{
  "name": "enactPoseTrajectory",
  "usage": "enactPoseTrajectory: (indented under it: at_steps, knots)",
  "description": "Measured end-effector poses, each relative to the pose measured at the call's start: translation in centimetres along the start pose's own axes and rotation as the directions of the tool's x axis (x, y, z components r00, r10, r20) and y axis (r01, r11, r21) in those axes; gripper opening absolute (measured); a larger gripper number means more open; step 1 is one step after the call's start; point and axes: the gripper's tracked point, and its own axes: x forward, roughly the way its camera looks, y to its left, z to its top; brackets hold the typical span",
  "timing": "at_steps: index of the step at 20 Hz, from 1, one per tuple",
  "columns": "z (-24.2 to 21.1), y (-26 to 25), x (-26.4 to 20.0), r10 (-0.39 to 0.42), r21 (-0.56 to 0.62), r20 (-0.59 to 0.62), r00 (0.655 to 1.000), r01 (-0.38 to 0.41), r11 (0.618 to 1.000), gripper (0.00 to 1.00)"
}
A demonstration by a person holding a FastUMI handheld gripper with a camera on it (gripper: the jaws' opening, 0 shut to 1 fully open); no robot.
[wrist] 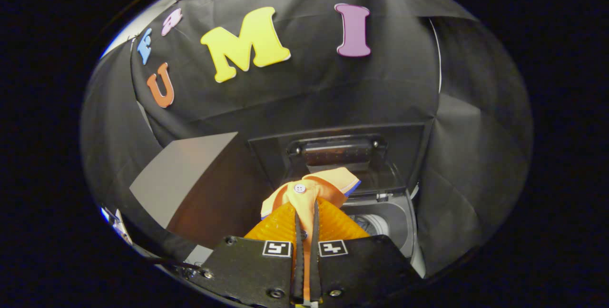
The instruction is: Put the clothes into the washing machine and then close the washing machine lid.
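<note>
Fabric of an orange garment (304, 203) is pinched between the gripper (306, 217) fingers, which are clenched on it; its collar and white button (299, 188) rise just beyond the tips. Farther on and to the right lies the washing machine (390, 224), its drum open and its lid (342, 155) raised upright behind. A grey panel (183, 179) stands to the left.

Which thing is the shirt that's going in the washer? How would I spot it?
Find the washing machine with its lid standing open. Just in front of it, the gripper is shut on an orange shirt. It is the only bright cloth there, with a white button on its collar.
</note>
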Motion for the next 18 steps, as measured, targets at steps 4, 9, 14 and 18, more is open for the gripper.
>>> enactPoseTrajectory:
  at_steps: [4,9,14,18]
  knots:
    - [-2.5,-1.5,4.3,-0.022,-0.002,-0.069,0.997,0.022,1.000,0.08]
    - [-5.6,-2.7,7.9,-0.046,-0.002,-0.153,0.987,0.046,0.999,0.08]
    - [-9.1,-4.0,9.7,-0.086,0.016,-0.233,0.969,0.092,0.996,0.08]
    - [-11.4,-4.8,10.5,-0.127,0.033,-0.306,0.944,0.144,0.989,0.08]
